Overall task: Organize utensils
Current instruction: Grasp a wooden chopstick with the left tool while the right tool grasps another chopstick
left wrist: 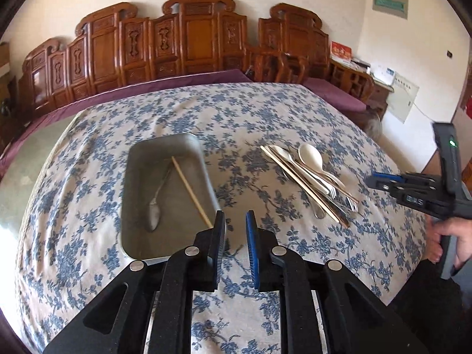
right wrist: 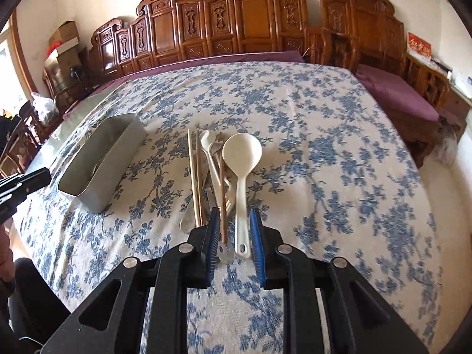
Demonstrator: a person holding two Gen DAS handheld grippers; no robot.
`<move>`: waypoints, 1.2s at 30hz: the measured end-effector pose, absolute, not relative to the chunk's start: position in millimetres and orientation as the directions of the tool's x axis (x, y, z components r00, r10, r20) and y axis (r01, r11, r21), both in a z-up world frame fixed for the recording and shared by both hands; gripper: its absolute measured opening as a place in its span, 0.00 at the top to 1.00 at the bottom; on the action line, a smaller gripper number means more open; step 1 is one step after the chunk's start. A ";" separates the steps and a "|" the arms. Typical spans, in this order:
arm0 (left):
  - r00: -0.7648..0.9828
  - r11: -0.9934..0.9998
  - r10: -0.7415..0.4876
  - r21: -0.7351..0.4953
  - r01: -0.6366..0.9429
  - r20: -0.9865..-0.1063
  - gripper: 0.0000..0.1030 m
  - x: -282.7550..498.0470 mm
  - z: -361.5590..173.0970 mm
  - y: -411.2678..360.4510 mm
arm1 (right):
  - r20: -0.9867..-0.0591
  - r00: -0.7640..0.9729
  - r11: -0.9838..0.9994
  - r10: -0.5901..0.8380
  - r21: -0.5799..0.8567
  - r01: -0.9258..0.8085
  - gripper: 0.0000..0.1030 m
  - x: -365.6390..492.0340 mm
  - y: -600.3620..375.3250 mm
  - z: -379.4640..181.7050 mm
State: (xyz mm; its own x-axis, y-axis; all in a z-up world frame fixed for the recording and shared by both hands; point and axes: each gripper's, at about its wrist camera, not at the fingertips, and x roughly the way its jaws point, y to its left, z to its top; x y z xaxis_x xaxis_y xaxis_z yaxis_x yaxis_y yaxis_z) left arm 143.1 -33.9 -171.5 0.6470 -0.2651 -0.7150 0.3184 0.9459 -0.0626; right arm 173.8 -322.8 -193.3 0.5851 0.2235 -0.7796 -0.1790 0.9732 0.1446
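A grey metal tray sits on the floral tablecloth and holds a metal spoon and one chopstick. It also shows in the right wrist view. A pile of utensils lies to its right: chopsticks, a small white spoon, forks and a large white spoon. My left gripper is open and empty over the tray's near right corner. My right gripper is open around the near ends of the large white spoon's handle and a brown chopstick.
The table is covered by a blue floral cloth. Carved wooden chairs with purple cushions line the far side. The right gripper and the hand holding it show at the right edge of the left wrist view.
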 end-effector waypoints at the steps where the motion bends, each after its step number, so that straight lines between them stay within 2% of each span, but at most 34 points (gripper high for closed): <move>1: 0.641 0.944 -0.265 -0.058 0.325 -0.720 0.87 144.6 -173.8 -38.0 | -0.781 0.579 0.971 0.233 0.152 -0.185 0.78 179.6 -320.8 -197.2; 17: 0.589 0.935 -0.251 -0.034 0.354 -0.768 0.87 139.4 -192.8 -67.1 | -0.796 0.514 0.946 0.320 0.243 -0.214 0.78 192.8 -317.5 -237.2; 18: 0.587 0.934 -0.248 -0.030 0.355 -0.770 0.87 138.4 -193.3 -68.5 | -0.795 0.513 0.945 0.323 0.247 -0.214 0.81 191.9 -318.4 -237.9; 19: 0.586 0.935 -0.243 -0.025 0.355 -0.773 0.87 137.1 -193.8 -70.0 | -0.795 0.511 0.944 0.328 0.254 -0.211 0.90 191.4 -319.6 -238.4; 20: 0.586 0.935 -0.241 -0.022 0.355 -0.774 0.87 136.6 -194.1 -71.1 | -0.790 0.508 0.939 0.342 0.270 -0.212 0.94 191.0 -321.0 -238.6; 34: 0.559 0.930 -0.228 -0.009 0.366 -0.797 0.87 144.3 -202.4 -104.7 | -0.677 0.615 0.912 0.405 0.344 -0.222 0.94 182.4 -345.3 -213.1; 36: 0.550 0.930 -0.231 -0.015 0.368 -0.803 0.83 150.0 -206.2 -111.2 | -0.652 0.633 0.906 0.418 0.350 -0.238 0.94 179.6 -348.4 -207.7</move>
State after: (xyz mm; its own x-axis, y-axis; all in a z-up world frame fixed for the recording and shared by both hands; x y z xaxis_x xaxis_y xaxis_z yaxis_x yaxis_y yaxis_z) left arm 150.0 -111.2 -206.2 0.5501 -0.2308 -0.8026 0.3678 0.9298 -0.0153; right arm 179.6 -348.4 -207.7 0.6325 0.4176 -0.6524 -0.2376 0.9062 0.3497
